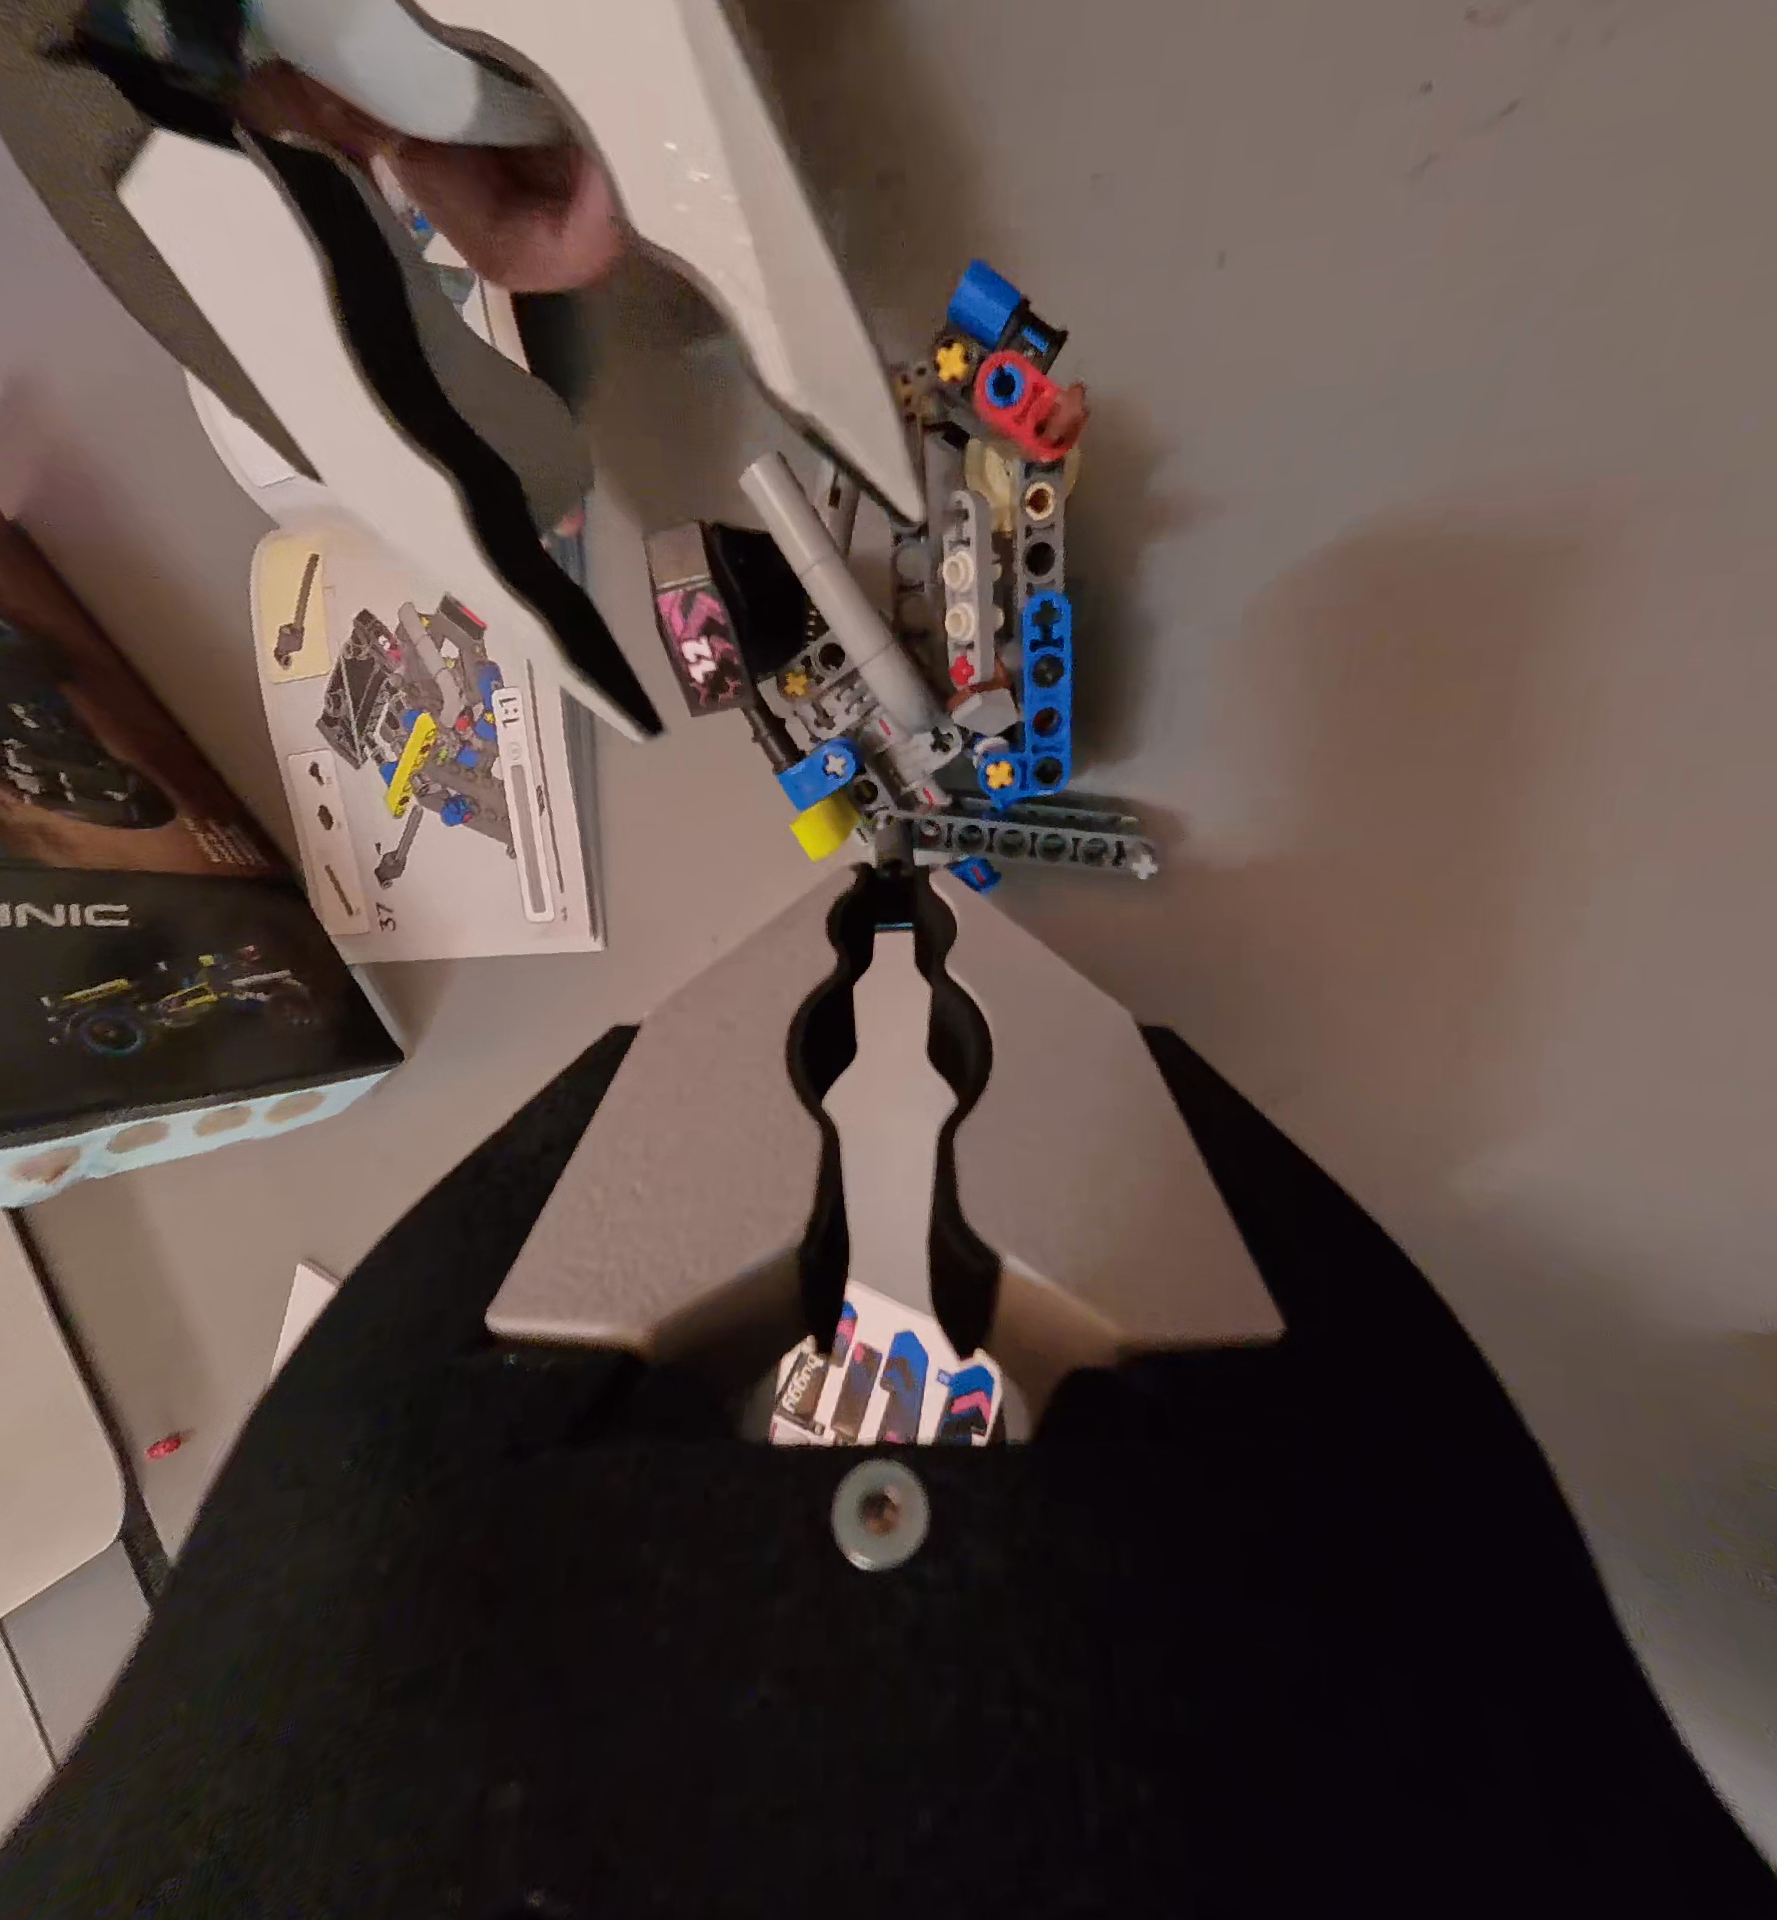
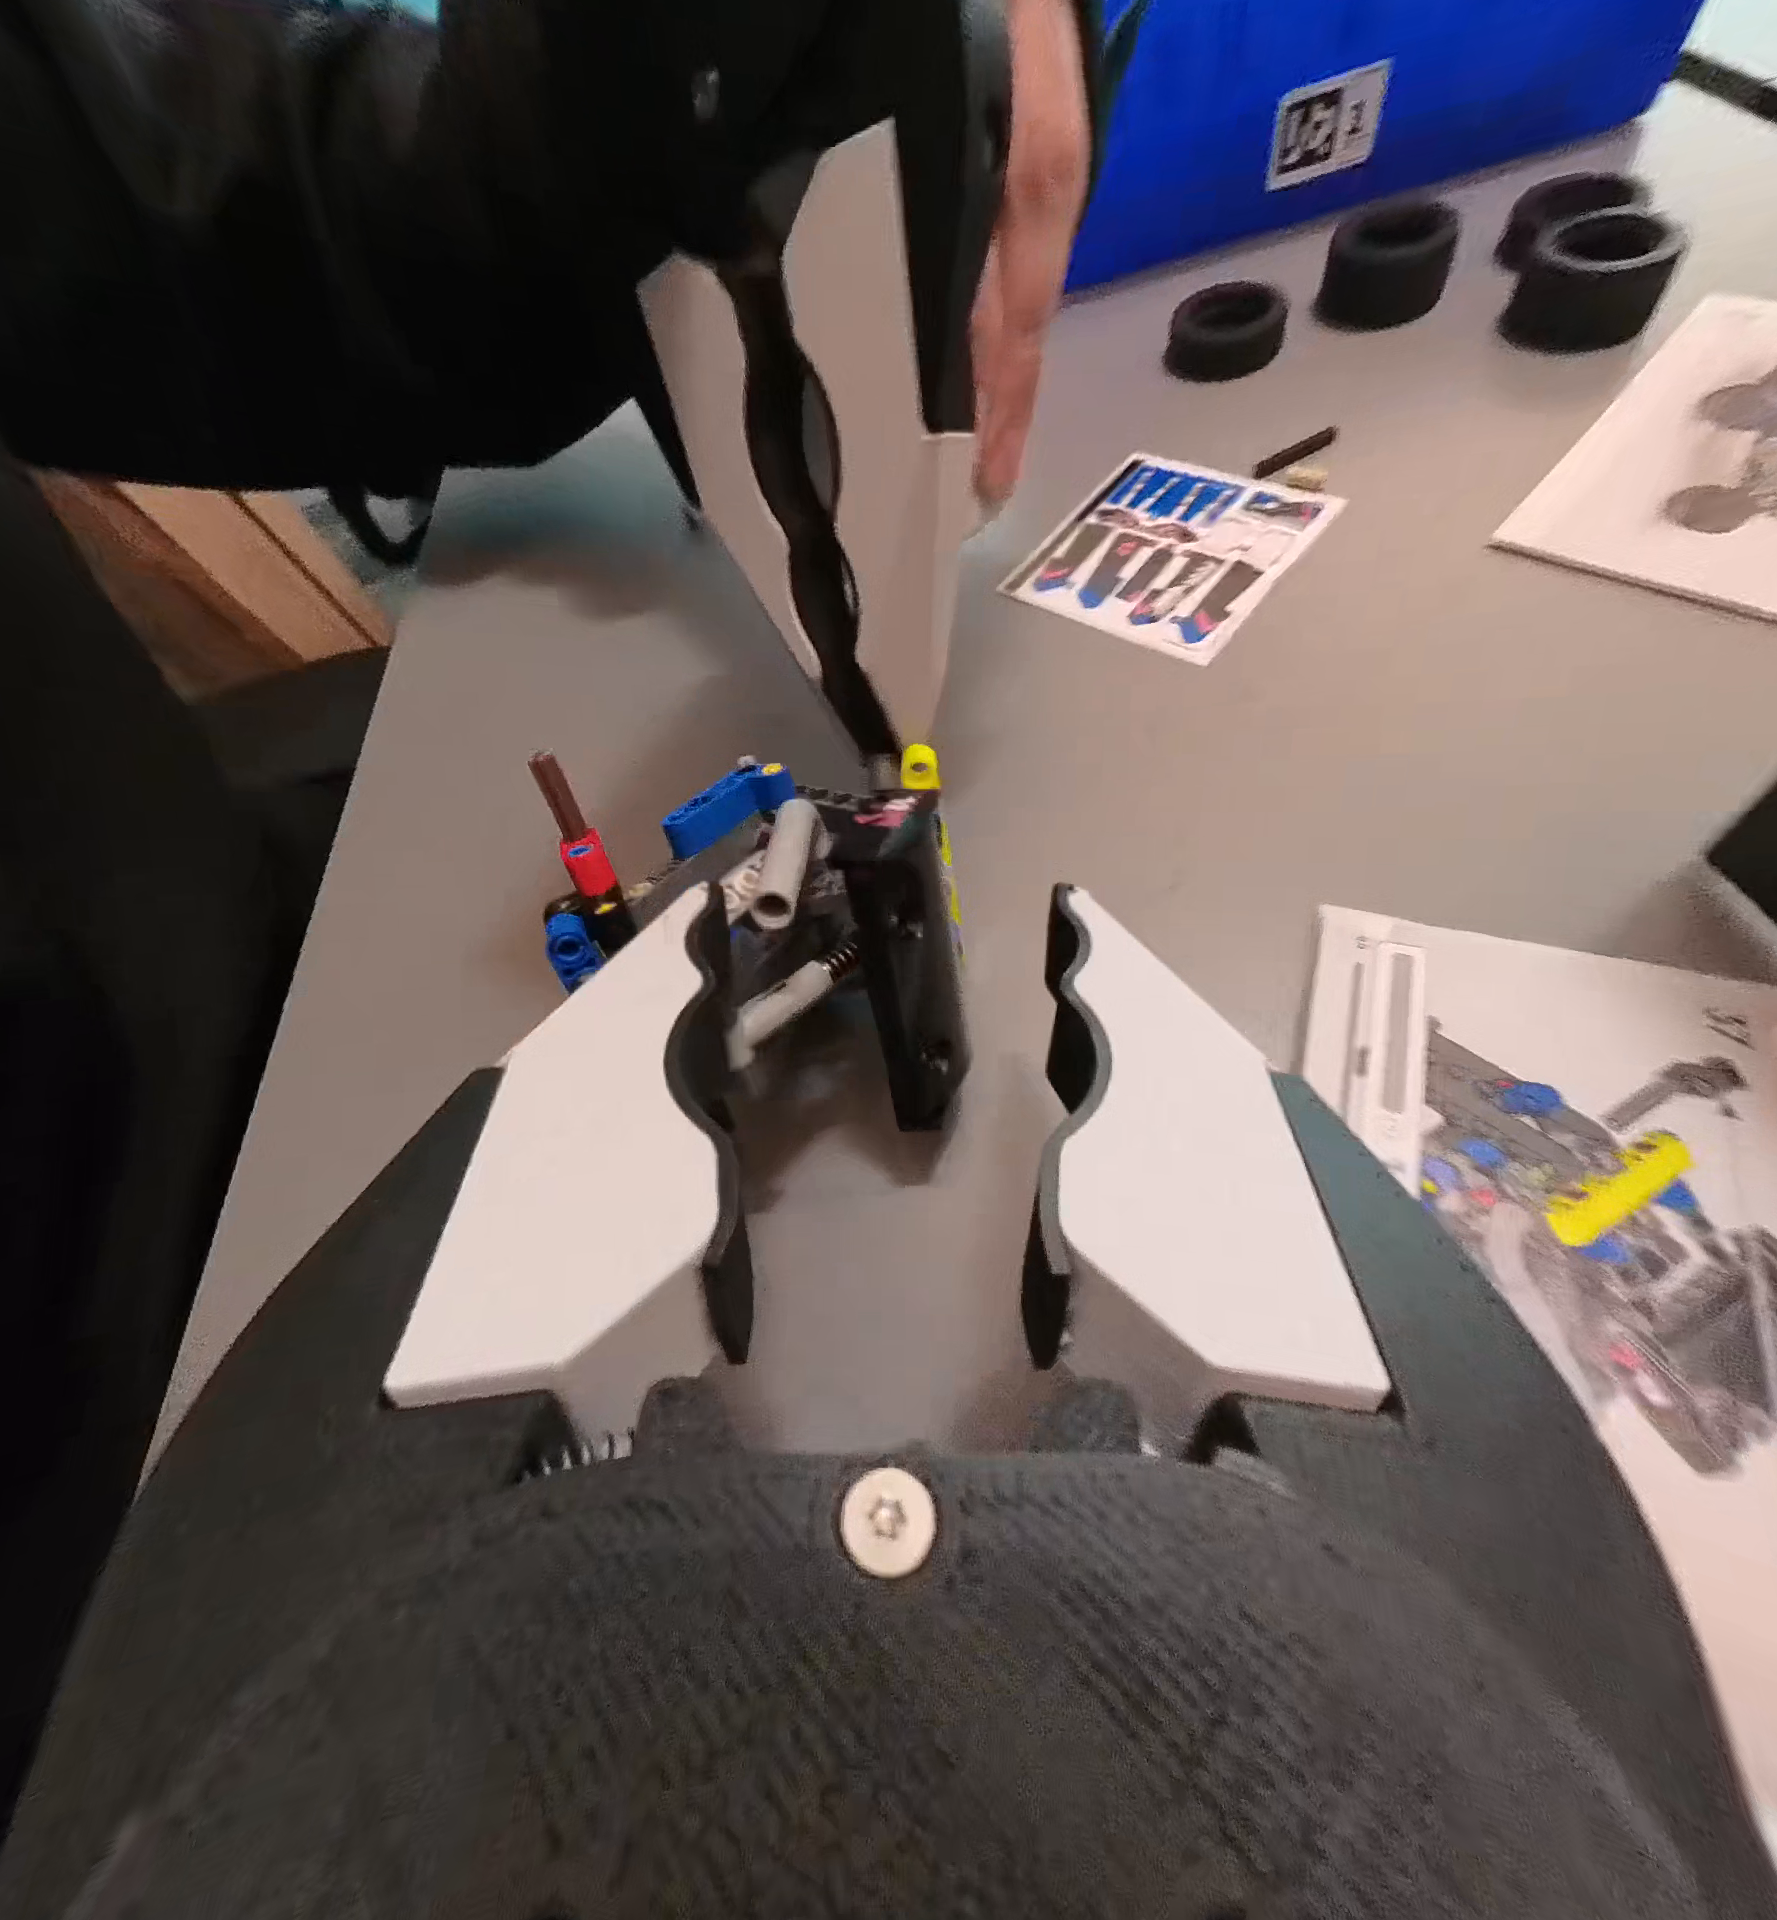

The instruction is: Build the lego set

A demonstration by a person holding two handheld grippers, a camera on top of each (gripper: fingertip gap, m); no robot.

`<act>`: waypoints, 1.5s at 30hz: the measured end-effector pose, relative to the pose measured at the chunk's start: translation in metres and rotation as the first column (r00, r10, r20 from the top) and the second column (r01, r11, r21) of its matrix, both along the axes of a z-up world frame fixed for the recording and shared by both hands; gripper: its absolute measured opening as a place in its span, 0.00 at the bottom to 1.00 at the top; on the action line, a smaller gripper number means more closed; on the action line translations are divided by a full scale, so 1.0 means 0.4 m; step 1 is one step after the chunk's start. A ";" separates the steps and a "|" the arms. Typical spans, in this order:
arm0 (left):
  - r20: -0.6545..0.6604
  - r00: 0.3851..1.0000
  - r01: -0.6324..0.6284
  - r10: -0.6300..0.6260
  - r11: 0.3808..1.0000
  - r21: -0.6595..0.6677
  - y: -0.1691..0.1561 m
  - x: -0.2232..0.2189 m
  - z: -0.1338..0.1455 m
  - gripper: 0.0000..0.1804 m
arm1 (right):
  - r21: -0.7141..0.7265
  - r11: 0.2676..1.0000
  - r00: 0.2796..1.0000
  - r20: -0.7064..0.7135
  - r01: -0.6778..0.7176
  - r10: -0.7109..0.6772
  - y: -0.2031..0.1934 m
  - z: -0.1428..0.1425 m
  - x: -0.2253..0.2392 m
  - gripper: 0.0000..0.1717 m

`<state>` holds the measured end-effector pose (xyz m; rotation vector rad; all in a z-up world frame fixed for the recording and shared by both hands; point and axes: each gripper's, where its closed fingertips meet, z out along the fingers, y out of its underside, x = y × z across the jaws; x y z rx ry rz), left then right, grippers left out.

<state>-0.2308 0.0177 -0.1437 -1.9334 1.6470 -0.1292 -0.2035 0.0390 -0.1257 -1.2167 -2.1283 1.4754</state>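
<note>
Where the left wrist view looks down on the grey tabletop [image 1: 1383,312], the left claw [image 1: 892,878] is pinched narrow on the near edge of a partly built brick model [image 1: 977,623], beside its yellow piece [image 1: 824,831]. Only this view shows the black kit box [image 1: 125,997]. The right wrist view alone shows four black tyres [image 2: 1403,260], a blue bin [image 2: 1383,114] and a sticker sheet [image 2: 1175,556]. Its own right claw [image 2: 889,935] stands wide, the model's black panel [image 2: 910,997] between the fingers without touching either. Both views show the open instruction booklet [image 1: 427,748].
</note>
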 end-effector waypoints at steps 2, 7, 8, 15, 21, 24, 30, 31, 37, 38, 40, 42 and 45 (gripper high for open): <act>-0.002 1.000 -0.002 0.002 1.000 0.000 0.004 0.001 -0.001 0.02 | -0.021 1.000 1.000 -0.002 -0.013 0.013 -0.019 -0.007 -0.010 0.33; -0.030 0.999 -0.013 0.013 1.000 -0.020 0.006 -0.001 -0.002 0.02 | -0.081 0.995 0.998 0.026 -0.061 0.063 -0.053 -0.022 -0.012 0.23; -0.039 0.999 -0.016 0.015 1.000 -0.026 0.006 -0.001 -0.002 0.02 | -0.082 0.995 0.998 0.018 -0.060 0.062 -0.053 -0.021 -0.012 0.23; -0.128 0.989 -0.095 0.079 0.988 -0.122 0.003 -0.004 -0.003 0.02 | -0.114 0.993 0.999 -0.004 -0.037 0.036 -0.054 -0.020 -0.016 0.21; 0.046 0.951 -0.258 0.305 0.870 -0.420 0.001 -0.004 0.000 0.02 | -0.099 0.995 1.000 -0.014 -0.019 0.018 -0.054 -0.020 -0.020 0.21; 0.098 0.915 -0.287 0.392 0.800 -0.527 0.000 -0.005 0.001 0.02 | -0.087 0.996 1.000 -0.023 -0.004 0.002 -0.054 -0.020 -0.024 0.21; 0.094 0.816 -0.367 0.570 0.637 -0.678 0.005 0.008 0.017 0.02 | -0.080 0.997 1.000 -0.027 0.000 -0.002 -0.055 -0.021 -0.025 0.21; 0.083 0.802 -0.374 0.592 0.605 -0.703 0.005 0.012 0.020 0.02 | -0.077 0.997 1.000 -0.029 0.001 -0.003 -0.055 -0.021 -0.026 0.20; -0.085 0.837 -0.463 0.541 0.616 -0.637 -0.012 -0.008 0.011 0.02 | -0.073 0.997 0.999 -0.041 0.014 -0.018 -0.057 -0.018 -0.033 0.20; -0.103 0.840 -0.478 0.533 0.637 -0.604 -0.007 -0.018 0.011 0.02 | -0.071 0.997 0.999 -0.048 0.011 -0.014 -0.058 -0.017 -0.031 0.20; -0.112 0.856 -0.470 0.505 0.668 -0.577 -0.006 -0.019 0.012 0.02 | -0.068 0.998 0.999 -0.052 0.010 -0.014 -0.059 -0.016 -0.031 0.20; -0.117 0.869 -0.459 0.481 0.693 -0.556 -0.007 -0.013 0.008 0.02 | -0.066 0.998 0.999 -0.050 0.009 -0.013 -0.058 -0.017 -0.030 0.20; -0.137 0.882 -0.450 0.451 0.719 -0.530 -0.006 -0.014 0.008 0.02 | -0.068 0.998 0.999 -0.050 0.007 -0.010 -0.058 -0.017 -0.029 0.20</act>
